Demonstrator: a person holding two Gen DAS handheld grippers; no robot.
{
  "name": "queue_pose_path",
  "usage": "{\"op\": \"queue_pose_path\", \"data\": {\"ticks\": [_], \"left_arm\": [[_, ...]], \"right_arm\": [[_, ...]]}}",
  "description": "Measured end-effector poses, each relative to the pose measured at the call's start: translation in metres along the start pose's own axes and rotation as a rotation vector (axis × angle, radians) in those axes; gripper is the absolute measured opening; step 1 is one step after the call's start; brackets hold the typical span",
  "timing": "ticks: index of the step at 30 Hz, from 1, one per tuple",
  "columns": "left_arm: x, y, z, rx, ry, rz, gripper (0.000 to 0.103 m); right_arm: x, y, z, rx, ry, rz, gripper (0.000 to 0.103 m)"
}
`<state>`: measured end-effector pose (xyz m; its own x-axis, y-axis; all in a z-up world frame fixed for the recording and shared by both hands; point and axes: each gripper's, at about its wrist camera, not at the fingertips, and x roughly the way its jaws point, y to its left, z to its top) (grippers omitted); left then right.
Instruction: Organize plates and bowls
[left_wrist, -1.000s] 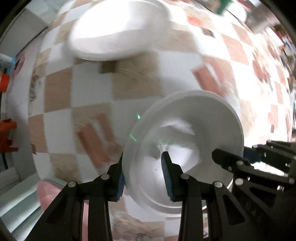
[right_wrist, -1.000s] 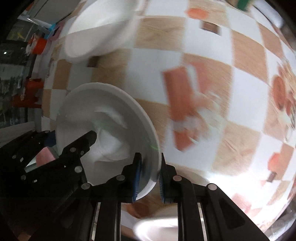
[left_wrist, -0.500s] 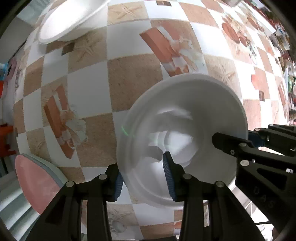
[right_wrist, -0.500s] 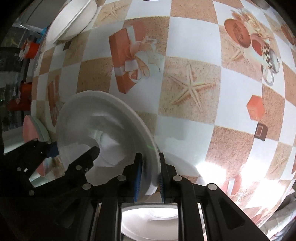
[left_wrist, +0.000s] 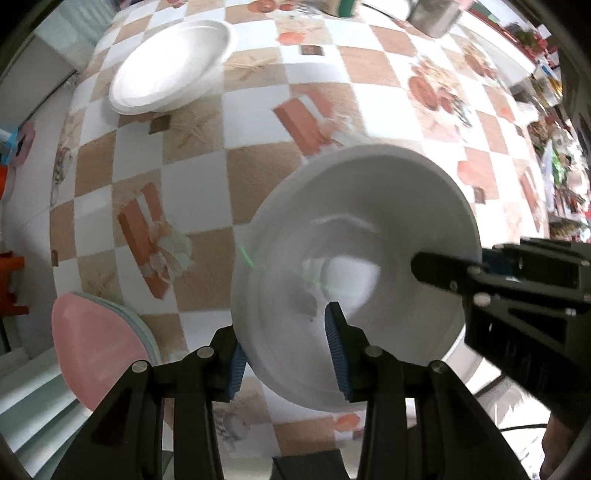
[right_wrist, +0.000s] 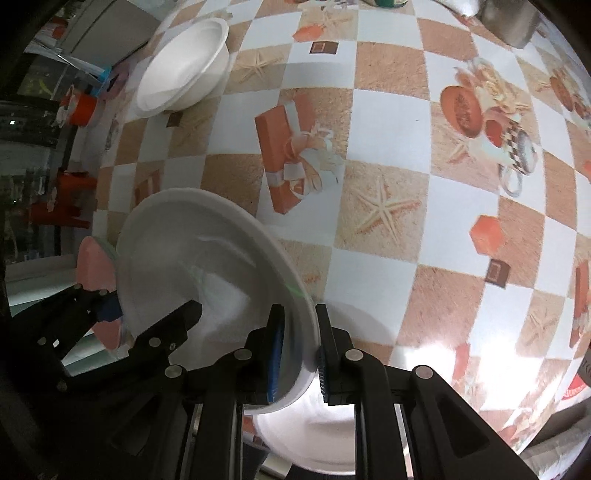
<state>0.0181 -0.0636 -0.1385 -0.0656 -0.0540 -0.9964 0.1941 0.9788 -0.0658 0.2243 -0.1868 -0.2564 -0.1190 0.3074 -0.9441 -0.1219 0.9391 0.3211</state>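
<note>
A white bowl (left_wrist: 354, 258) is held tilted above the checked tablecloth by both grippers. My left gripper (left_wrist: 286, 354) is shut on its near rim. My right gripper (right_wrist: 298, 350) is shut on the opposite rim, and shows at the right of the left wrist view (left_wrist: 517, 273). The bowl also shows in the right wrist view (right_wrist: 199, 258). A second white bowl (left_wrist: 173, 66) stands upright at the table's far left, also in the right wrist view (right_wrist: 184, 70). Another white dish (right_wrist: 314, 439) lies under my right gripper.
A stack of pink and pale green plates (left_wrist: 96, 343) sits at the table's near left edge, also seen in the right wrist view (right_wrist: 96, 273). A metal pot (left_wrist: 436, 14) and a green can (left_wrist: 347, 7) stand at the far edge. Orange stools (right_wrist: 70, 199) stand beyond the left edge.
Both grippers have carried the held bowl; the view has swung so the far bowl sits further right and the pink plates show more fully. Grips are unchanged.
</note>
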Motion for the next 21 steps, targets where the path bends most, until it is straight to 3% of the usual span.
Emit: {"op": "queue_pose_path", "data": {"ticks": [8, 15, 21], "left_arm": [[-0.016, -0.045, -0.029, 0.164, 0.008, -0.029, 0.042], [-0.019, -0.067, -0.014, 0.292, 0.034, -0.04, 0.042], [0.006, -0.08, 0.006, 0.371, 0.053, -0.018, 0.042]], "right_arm": [[-0.011, -0.013, -0.02, 0.074, -0.029, -0.026, 0.019], [-0.023, -0.038, -0.053, 0.171, -0.034, -0.045, 0.019], [-0.02, -0.059, -0.079, 0.224, -0.004, -0.053, 0.019]]}}
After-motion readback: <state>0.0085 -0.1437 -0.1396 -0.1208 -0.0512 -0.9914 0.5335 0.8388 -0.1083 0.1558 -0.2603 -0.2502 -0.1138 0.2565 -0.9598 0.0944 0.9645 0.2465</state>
